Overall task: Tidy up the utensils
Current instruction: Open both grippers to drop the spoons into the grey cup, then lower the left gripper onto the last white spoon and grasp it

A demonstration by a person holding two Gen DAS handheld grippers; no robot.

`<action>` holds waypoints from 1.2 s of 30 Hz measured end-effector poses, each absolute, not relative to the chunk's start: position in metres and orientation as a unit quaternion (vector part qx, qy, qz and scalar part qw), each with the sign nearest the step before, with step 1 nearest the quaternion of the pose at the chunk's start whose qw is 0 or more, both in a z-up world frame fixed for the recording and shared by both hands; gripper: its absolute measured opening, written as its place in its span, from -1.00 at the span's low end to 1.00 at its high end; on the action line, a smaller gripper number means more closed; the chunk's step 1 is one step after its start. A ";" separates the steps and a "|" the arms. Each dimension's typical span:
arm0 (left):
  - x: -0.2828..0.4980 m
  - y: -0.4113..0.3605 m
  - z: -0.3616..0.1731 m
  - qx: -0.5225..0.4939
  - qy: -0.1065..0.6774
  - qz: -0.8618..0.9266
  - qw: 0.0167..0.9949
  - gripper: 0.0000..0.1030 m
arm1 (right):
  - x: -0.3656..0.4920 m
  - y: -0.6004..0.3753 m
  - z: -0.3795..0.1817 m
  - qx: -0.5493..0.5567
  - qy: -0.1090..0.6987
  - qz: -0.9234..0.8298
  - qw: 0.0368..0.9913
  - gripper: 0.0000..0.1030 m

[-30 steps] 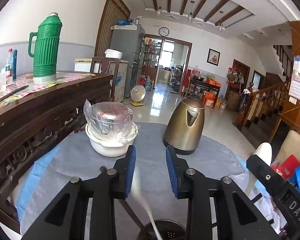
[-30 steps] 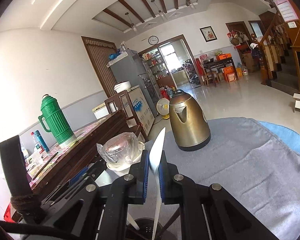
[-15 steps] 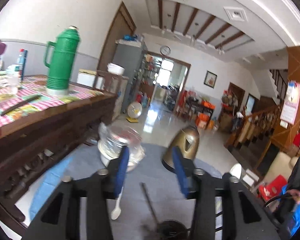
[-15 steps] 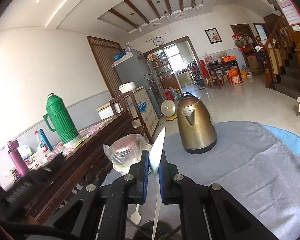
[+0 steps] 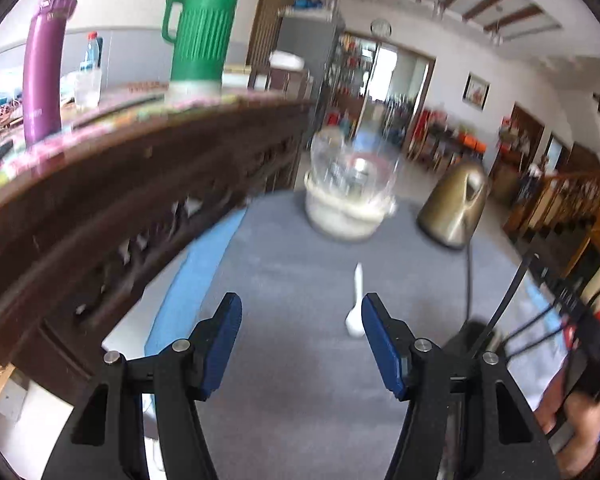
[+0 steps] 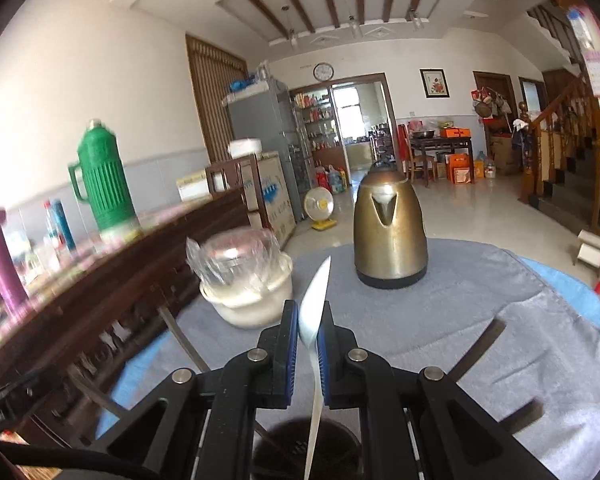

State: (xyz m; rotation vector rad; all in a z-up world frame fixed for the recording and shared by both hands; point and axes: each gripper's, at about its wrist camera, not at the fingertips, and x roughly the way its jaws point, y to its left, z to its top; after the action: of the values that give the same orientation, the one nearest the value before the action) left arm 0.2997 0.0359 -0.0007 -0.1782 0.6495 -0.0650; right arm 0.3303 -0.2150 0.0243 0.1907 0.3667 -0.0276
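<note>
- Left wrist view: the left tool (image 5: 302, 316) has just been opening, and its blue pads now stand wide with nothing between them, low over the grey cloth of the worktop (image 5: 284, 392).
- A white spoon (image 5: 356, 304) lies flat on that cloth just ahead of the right-hand pad, bowl end nearest the tool, handle pointing away toward the wrapped bowl (image 5: 350, 196) and the brass kettle (image 5: 454, 206).
- Right wrist view: the right tool (image 6: 308, 338) is pinched narrow on a metal spoon (image 6: 314, 300), which sticks up out of the jaws.
- Below it sits the dark utensil holder (image 6: 300, 452), with two dark sticks leaning out of it.
- Step in hand, as I judge it: the metal spoon is about to go into the holder while the left tool lines up on the white spoon.
- The next move calls for shifting the left tool sideways so the spoon's handle sits between the pads before closing.
</note>
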 end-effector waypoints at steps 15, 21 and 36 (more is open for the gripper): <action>0.348 0.011 -0.056 -0.021 0.392 -0.082 0.916 0.23 | 0.224 -0.275 0.035 0.154 0.140 -0.011 0.978 -0.77; 0.390 -0.019 -0.077 0.012 0.415 -0.105 0.904 0.22 | 0.174 -0.312 0.011 0.161 0.168 -0.039 0.972 -0.77; 0.448 -0.061 -0.127 0.001 0.465 -0.111 0.879 0.18 | 0.116 -0.364 -0.050 0.206 0.249 -0.093 0.942 -0.77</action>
State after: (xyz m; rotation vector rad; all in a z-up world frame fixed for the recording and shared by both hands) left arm 0.4477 -0.0615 -0.1269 0.0026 0.9686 -0.2322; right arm 0.1163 -0.3643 -0.0499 0.4196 0.5069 -0.1903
